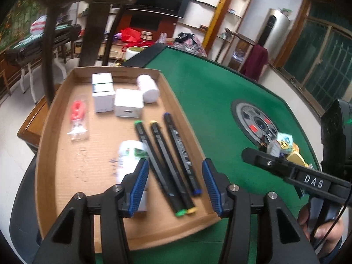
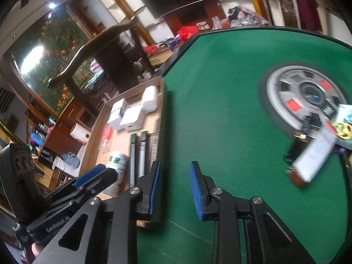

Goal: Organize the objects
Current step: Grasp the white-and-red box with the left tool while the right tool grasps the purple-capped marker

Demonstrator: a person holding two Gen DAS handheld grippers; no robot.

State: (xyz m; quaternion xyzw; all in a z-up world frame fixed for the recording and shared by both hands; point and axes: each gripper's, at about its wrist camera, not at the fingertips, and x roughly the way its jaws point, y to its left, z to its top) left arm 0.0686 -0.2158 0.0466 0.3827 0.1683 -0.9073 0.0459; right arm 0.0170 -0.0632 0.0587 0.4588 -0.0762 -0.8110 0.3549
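Observation:
A shallow cardboard tray (image 1: 57, 154) lies on the green table (image 1: 209, 101). In it are three black markers (image 1: 169, 165), a white bottle with a green label (image 1: 132, 160), two white boxes (image 1: 128, 105), a white jar (image 1: 148, 88) and a red item in clear wrap (image 1: 77, 118). My left gripper (image 1: 175, 182) is open and empty over the markers at the tray's near end. My right gripper (image 2: 176, 189) is open and empty over bare felt just right of the tray (image 2: 161, 101). A pile of small objects (image 2: 316, 151) lies at the right.
A round grey hub (image 2: 303, 96) sits in the table's middle. A dark wooden chair (image 1: 66, 22) stands behind the tray. Shelves, a television and clutter fill the room beyond.

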